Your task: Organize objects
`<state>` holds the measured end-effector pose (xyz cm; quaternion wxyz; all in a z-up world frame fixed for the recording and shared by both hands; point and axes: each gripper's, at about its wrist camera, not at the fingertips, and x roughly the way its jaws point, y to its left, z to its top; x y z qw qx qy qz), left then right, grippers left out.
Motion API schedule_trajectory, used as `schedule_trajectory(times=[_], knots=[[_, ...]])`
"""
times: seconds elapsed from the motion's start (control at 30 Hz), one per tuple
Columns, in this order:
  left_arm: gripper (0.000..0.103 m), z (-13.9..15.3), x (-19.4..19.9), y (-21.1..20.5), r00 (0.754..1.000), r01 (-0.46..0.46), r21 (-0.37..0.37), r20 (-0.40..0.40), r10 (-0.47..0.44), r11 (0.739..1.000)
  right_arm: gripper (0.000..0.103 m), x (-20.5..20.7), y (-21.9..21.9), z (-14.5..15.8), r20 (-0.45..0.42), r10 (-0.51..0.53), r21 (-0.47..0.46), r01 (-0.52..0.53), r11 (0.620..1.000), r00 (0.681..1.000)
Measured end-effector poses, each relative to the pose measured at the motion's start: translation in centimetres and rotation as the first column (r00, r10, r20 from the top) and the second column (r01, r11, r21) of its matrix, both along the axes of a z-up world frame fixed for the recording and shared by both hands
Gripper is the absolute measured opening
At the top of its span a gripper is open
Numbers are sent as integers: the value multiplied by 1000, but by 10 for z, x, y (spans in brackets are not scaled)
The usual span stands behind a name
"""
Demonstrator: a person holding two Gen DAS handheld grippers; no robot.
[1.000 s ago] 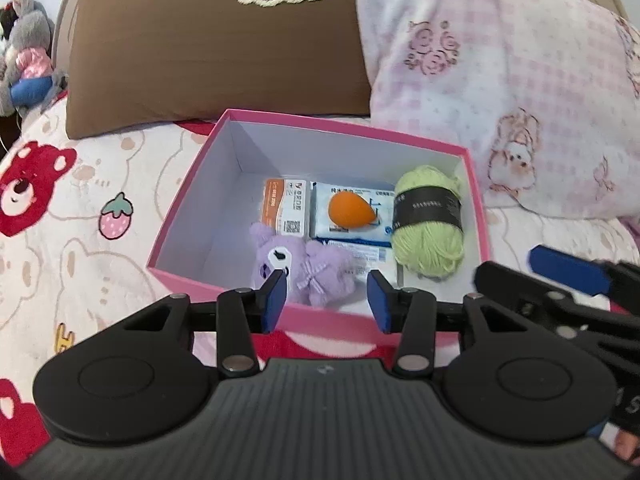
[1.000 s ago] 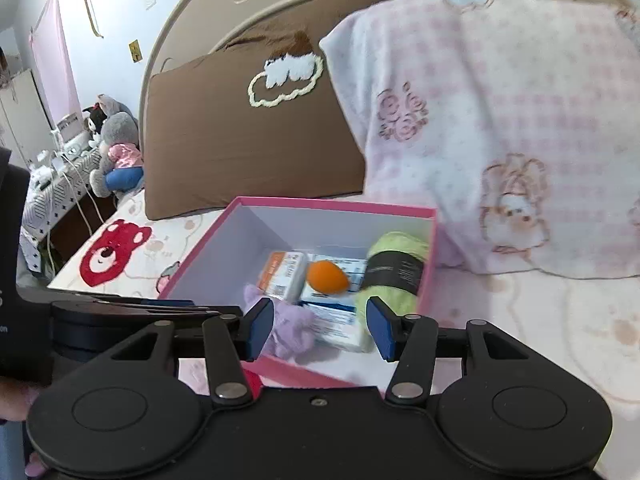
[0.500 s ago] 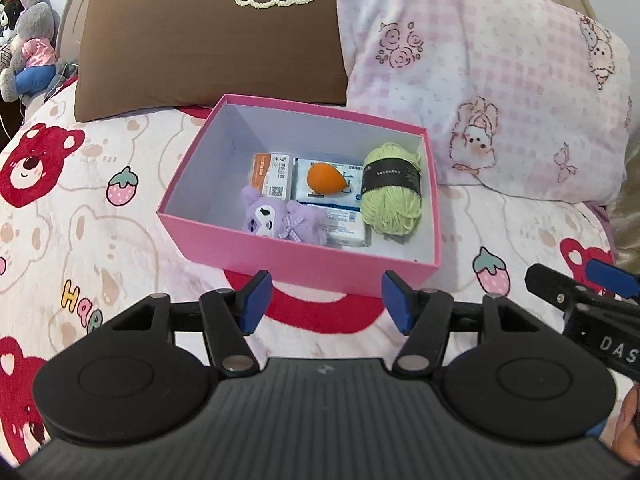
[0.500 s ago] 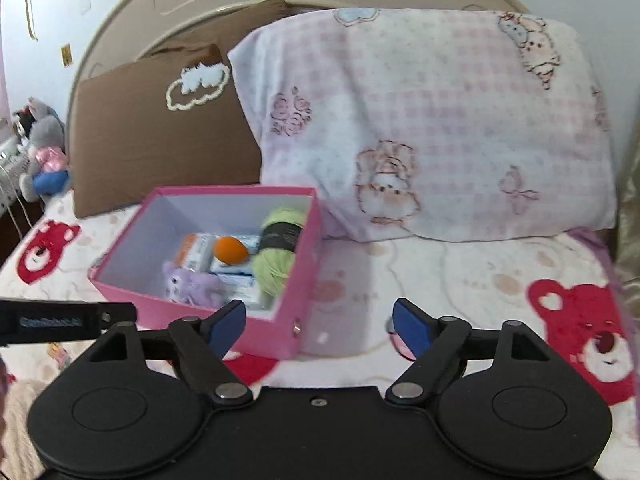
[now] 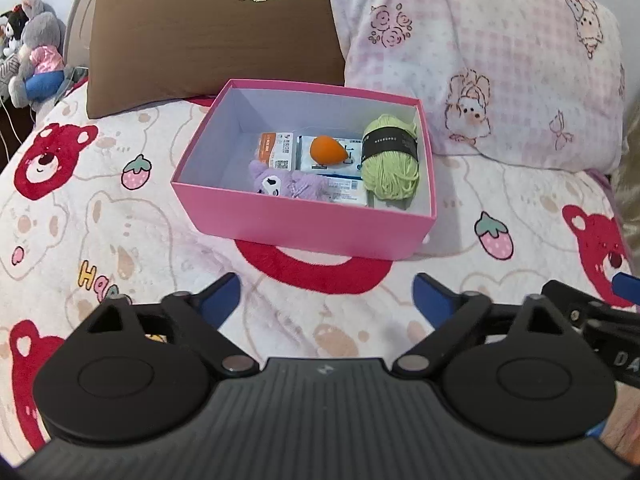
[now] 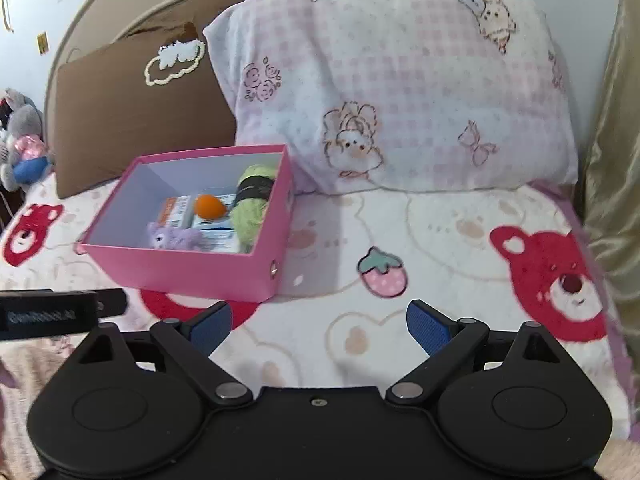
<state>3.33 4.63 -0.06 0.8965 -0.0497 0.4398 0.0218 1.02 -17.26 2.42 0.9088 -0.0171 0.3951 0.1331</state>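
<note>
Two grippers, left gripper [image 5: 325, 294] and right gripper [image 6: 319, 322] opening, empty, "HAPP" lettering [image 5: 96, 280] on bedspread [image 5: 100, 216]

Bed [image 5: 120, 240] — pink box [image 5: 304, 224], 2 pillows [image 5: 208, 40]

Both the left gripper [image 5: 326, 296] and right gripper [image 6: 319, 325] backed off the pink box [image 5: 304, 224], jaws opening.

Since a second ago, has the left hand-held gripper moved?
Yes. The left hand-held gripper has backed away from the pink box, its jaws opening and empty over the bedspread.
</note>
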Motion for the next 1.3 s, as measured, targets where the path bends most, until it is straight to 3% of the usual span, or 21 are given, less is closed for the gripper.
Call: schedule_trajectory(times=[0.27,0.47,0.7,1.1,1.3], knots=[[101,-8,-2,5,990,-24,14,-140,25,1000,96,-13,-9,5,-36,-29,24,30,999,999],[101,-6,-12,10,991,-31,11,-128,32,999,96,-21,-10,6,-35,-29,0,29,1000,999],[101,2,-20,0,996,25,30,-91,-23,999,96,-27,-10,4,-51,-43,-41,41,998,998],[101,0,-31,-3,993,25,9,-116,-23,1000,96,-34,-15,9,-35,-43,-44,41,998,998],[101,0,-32,-2,993,30,32,-117,-26,999,96,-36,-14,9,-32,-39,-61,37,997,999]])
